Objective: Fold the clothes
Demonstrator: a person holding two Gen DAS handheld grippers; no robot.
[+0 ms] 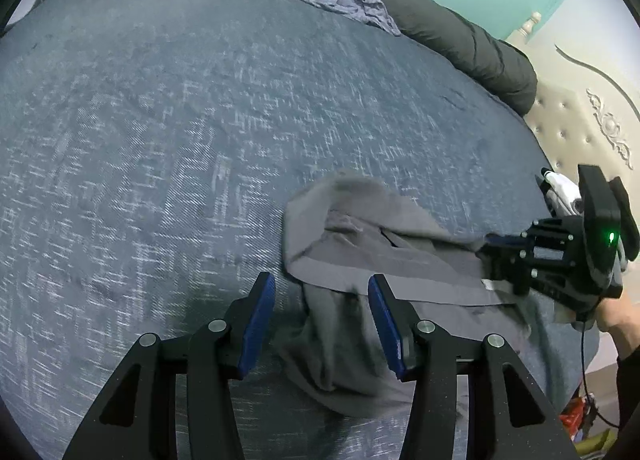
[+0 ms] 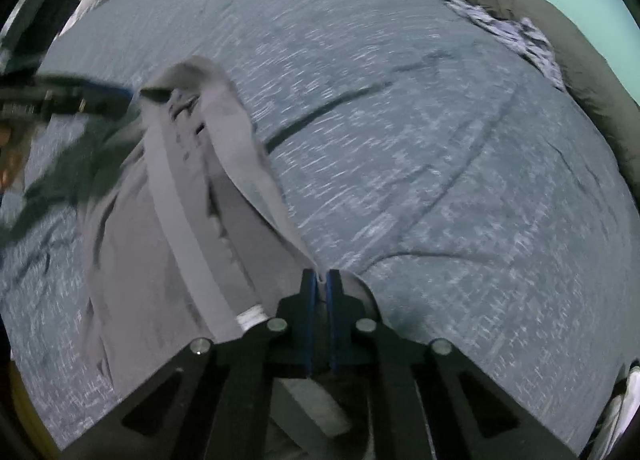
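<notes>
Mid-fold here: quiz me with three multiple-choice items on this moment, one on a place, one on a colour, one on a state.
1. Where does the crumpled blue cloth lie?
A. under the left tongs
B. at the far side of the bed, against the rolled dark duvet
C. on the headboard

2. What colour is the garment being folded?
A. grey
B. red
C. white

3. How do the right tongs stand?
A. wide open
B. out of view
C. shut on the garment

Answers: B, it sits against the duvet; A, grey in both views; C, the pads pinch its edge, while the left tongs are open.
</notes>
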